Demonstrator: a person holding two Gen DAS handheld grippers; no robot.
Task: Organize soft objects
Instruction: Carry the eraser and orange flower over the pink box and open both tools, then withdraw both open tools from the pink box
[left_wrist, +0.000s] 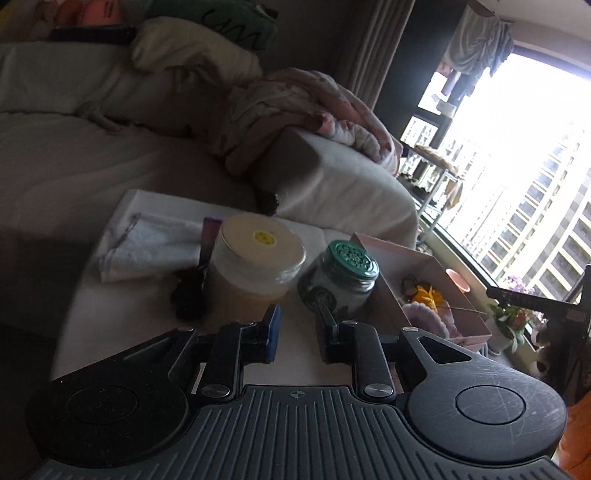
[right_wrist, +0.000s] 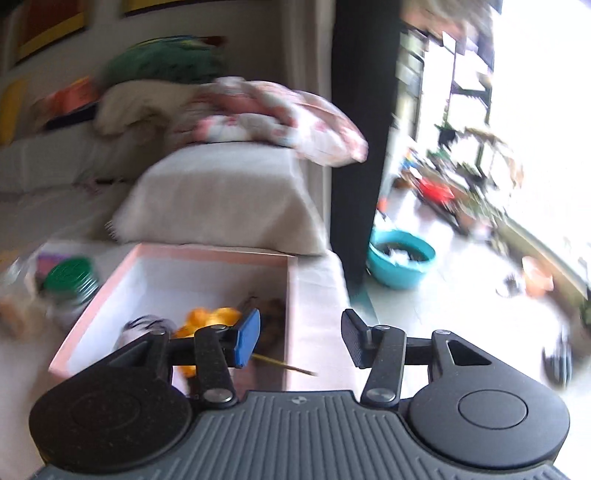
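A pink open box (left_wrist: 373, 251) stands on the white table and holds an orange soft item (left_wrist: 428, 295) and a fluffy lilac one (left_wrist: 430, 319). My left gripper (left_wrist: 301, 325) is open with a narrow gap. Only bare table shows between its fingers, just in front of two jars. In the right wrist view my right gripper (right_wrist: 299, 334) is open and holds nothing. It hovers over the right wall of the pink box (right_wrist: 207, 254). The orange item (right_wrist: 214, 317) and a striped item (right_wrist: 147, 325) lie inside. A folded white towel (left_wrist: 147, 247) and a dark furry thing (left_wrist: 186, 295) lie left of the jars.
A cream-lidded jar (left_wrist: 255, 258) and a green-lidded jar (left_wrist: 343, 280) stand close ahead of the left gripper. Behind the table is a sofa arm (right_wrist: 221, 195) with a floral quilt (right_wrist: 277, 118) on it. A teal basin (right_wrist: 400, 262) sits on the floor by the window.
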